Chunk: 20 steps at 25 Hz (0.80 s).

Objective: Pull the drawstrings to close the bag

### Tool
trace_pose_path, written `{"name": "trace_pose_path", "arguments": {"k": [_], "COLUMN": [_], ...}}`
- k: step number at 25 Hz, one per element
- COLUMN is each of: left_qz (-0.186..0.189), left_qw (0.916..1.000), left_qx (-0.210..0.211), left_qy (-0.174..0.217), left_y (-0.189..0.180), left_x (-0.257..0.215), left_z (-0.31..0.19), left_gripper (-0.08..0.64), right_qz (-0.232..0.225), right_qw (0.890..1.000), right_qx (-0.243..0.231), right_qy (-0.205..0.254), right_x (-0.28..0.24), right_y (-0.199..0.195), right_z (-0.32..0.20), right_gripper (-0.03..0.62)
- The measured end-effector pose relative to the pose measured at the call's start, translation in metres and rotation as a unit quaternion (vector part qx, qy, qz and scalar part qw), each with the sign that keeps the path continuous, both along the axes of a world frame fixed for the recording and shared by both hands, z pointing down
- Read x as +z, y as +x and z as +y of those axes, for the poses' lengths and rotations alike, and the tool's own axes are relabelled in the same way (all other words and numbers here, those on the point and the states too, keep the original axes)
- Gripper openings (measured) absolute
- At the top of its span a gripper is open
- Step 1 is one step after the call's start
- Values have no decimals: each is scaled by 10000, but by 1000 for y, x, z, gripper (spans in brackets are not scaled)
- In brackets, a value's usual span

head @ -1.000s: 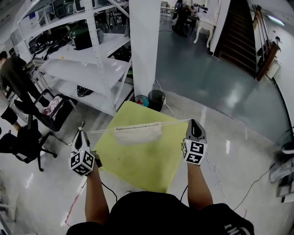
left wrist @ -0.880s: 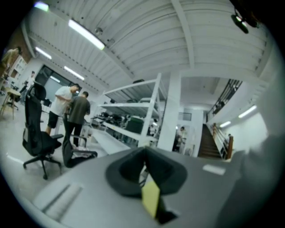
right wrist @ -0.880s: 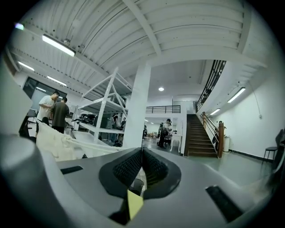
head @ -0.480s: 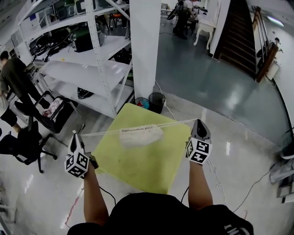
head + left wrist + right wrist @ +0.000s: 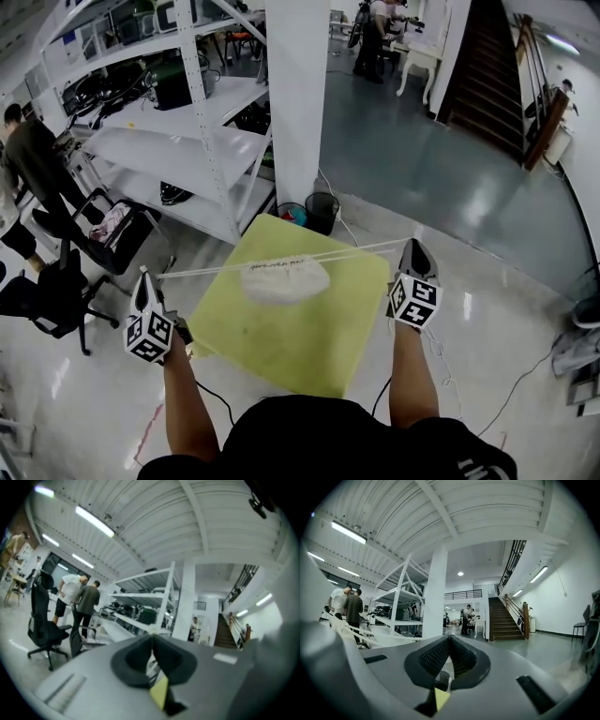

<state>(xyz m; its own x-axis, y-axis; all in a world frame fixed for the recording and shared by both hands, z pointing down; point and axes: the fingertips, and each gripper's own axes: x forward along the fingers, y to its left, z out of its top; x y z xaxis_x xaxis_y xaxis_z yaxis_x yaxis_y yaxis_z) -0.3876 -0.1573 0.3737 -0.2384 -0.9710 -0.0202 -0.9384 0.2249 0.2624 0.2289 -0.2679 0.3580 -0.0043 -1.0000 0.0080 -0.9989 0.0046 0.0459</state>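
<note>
A white cloth bag (image 5: 284,279) lies on the yellow-green table (image 5: 309,337), its mouth gathered along the top edge. Two white drawstrings (image 5: 361,250) run taut from the bag's mouth out to both sides. My left gripper (image 5: 143,279) is off the table's left edge, shut on the left drawstring end (image 5: 202,271). My right gripper (image 5: 414,247) is past the table's right corner, shut on the right end. In the left gripper view the jaws (image 5: 152,639) meet with no gap. The right gripper view shows closed jaws (image 5: 449,641) and the strings (image 5: 347,632) stretching away to the left.
A white pillar (image 5: 298,94) and white metal shelving (image 5: 187,141) stand behind the table, with two bins (image 5: 321,202) at the pillar's foot. A black office chair (image 5: 56,291) and people (image 5: 33,159) are at the left. Cables (image 5: 436,352) lie on the floor at the right.
Both grippers have moved outward, the left further left and lower, the right further right. The strings have drawn longer and the bag's mouth has bunched tighter.
</note>
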Motion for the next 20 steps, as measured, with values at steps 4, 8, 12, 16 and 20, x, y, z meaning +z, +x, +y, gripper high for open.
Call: {"name": "trace_pose_path", "arguments": {"k": [4,8,12,16,20], "left_qz": [183,277,369,368,173], "left_qw": [9998,9995,9991,9991,9996], "left_qx": [-89,-162,-192,-187,-214], "left_qy": [60,56,117,138,55], "left_y": [-10,-19,-25,-23,-22], "left_x": [3,7,4,2,1], "left_z": [5,11,11,9,1], "left_gripper": [15,15,15,15,15], "right_qz": [-103,-152,-300,-348,32], "right_qw": [9999,9999,9995,9994,10000], "right_qx": [37,73,99,69,-68], "right_qy": [-40,-10,4,20,23], "right_x": [3,3,0,0,1], "right_y": [3,6,9,8,-4], "right_z": [-1,0,-4,-4,-4], "right_gripper": [9,9,9,9,9]}}
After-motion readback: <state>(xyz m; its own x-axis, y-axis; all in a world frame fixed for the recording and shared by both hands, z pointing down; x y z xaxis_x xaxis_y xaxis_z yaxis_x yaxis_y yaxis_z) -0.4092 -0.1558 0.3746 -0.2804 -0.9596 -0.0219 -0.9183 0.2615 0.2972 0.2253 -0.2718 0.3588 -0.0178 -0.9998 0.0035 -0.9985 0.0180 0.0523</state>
